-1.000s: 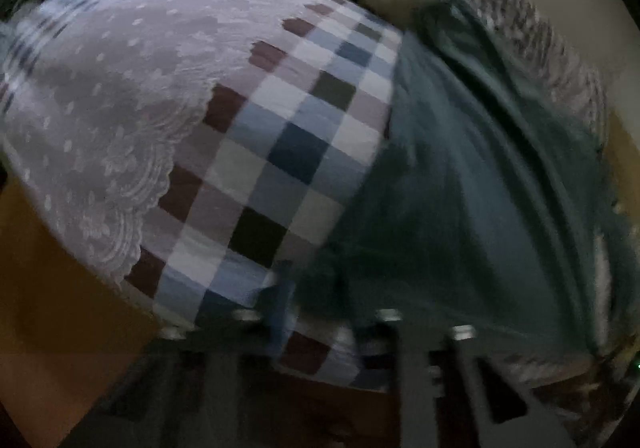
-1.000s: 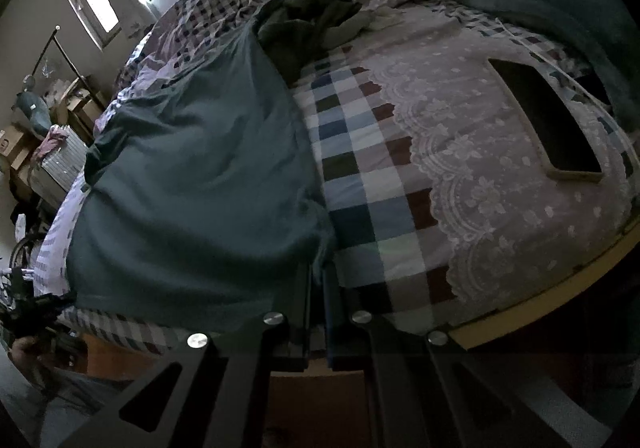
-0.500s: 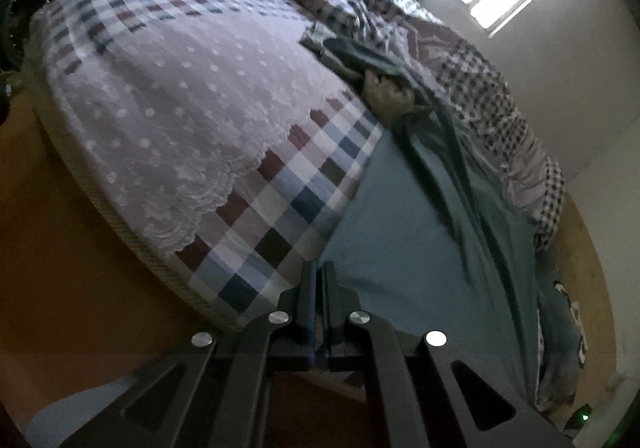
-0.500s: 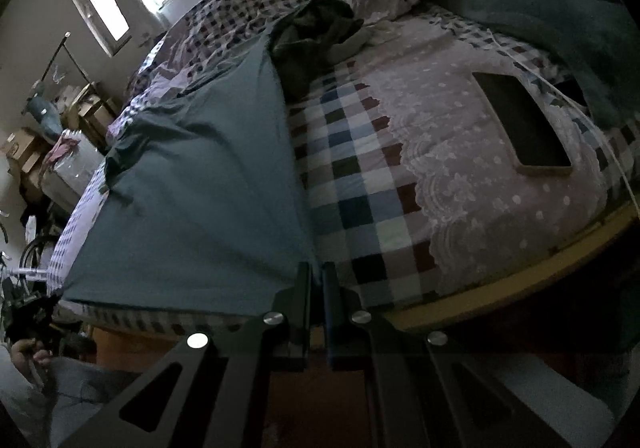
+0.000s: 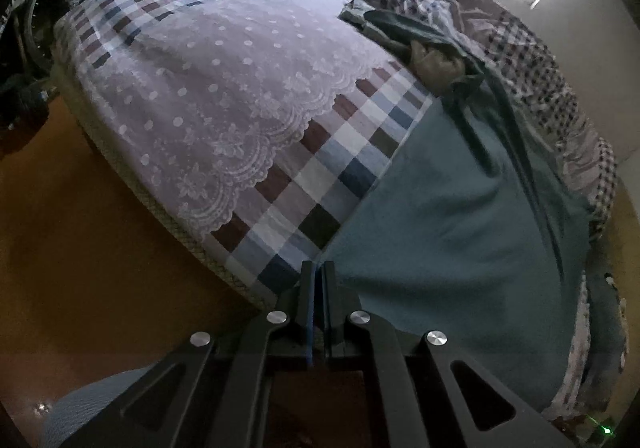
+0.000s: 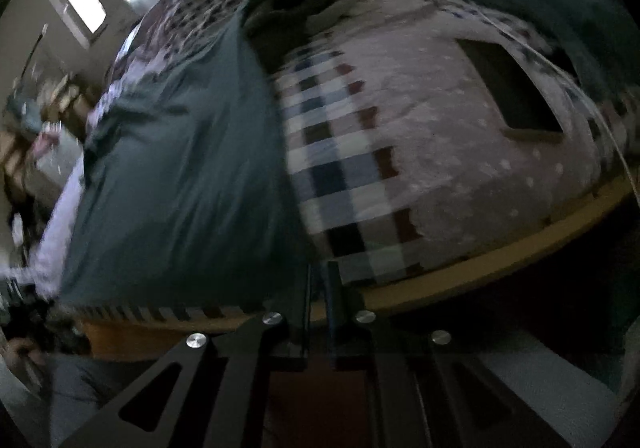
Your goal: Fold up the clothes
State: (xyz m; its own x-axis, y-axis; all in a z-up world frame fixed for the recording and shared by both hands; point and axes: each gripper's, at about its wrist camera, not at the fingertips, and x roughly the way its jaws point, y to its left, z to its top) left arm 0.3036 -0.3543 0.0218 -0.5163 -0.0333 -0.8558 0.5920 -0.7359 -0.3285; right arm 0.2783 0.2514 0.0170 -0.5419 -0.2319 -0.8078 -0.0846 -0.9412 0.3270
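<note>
Teal garment [image 5: 460,232] lies spread on the checked bed [image 5: 224,100], a near corner in each gripper: left gripper [image 5: 318,268] and right gripper [image 6: 318,272] have jaws clamped on it. Tablet [image 6: 508,88] rests far right.

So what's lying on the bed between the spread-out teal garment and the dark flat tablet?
In the right wrist view, only bedcover: a strip of checked fabric, then pale dotted lace, lies between the teal garment and the tablet.
</note>
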